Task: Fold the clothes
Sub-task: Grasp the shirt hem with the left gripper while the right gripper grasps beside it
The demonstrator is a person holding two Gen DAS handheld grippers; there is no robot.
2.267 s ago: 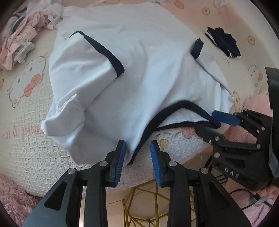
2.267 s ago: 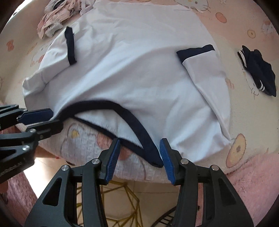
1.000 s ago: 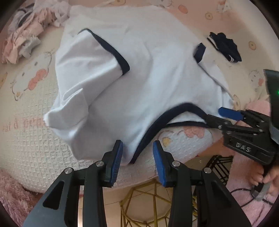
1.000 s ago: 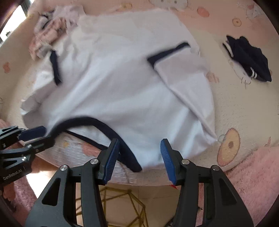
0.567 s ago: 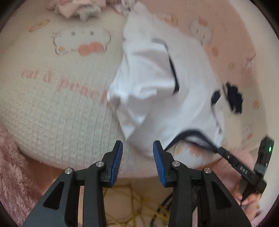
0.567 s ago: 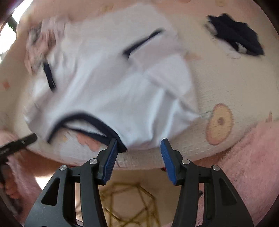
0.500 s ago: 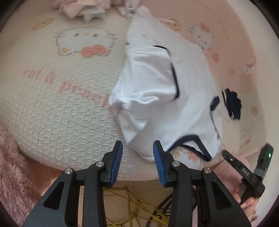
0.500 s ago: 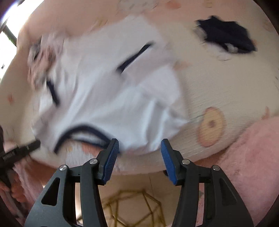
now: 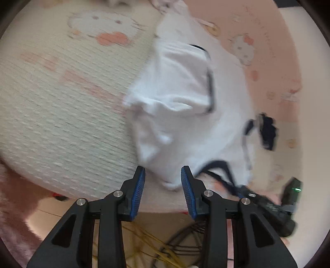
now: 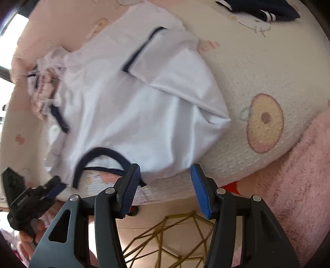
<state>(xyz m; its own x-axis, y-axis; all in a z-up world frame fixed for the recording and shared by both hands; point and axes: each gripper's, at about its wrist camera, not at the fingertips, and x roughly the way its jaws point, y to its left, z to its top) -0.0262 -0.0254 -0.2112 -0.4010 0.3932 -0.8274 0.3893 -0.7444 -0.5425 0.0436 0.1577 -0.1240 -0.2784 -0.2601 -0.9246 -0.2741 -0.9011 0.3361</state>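
1. Here, a white T-shirt (image 10: 132, 107) with navy trim lies spread on a round padded surface (image 10: 268, 68) covered in a cream and pink cartoon print. Its navy neckline (image 10: 99, 156) faces the near edge, and both short sleeves are already folded in over the body.
2. The left gripper (image 9: 163, 185) hovers at the near edge with its blue-padded jaws apart. The shirt's left shoulder corner shows in the gap, but the pads do not press it.
3. The right gripper (image 10: 165, 185) hovers likewise over the right shoulder corner, jaws released and empty.
4. Judging by this, the sleeve folds are done, and the step in hand is lining up on the two shoulder corners.
5. The next move probably calls for pinching both corners together, then carrying them evenly toward the far hem to halve the shirt.
6. Further out, a dark navy garment (image 10: 264, 10) lies apart, and a heap of pink and white clothes (image 10: 43, 88) touches the shirt's far side.
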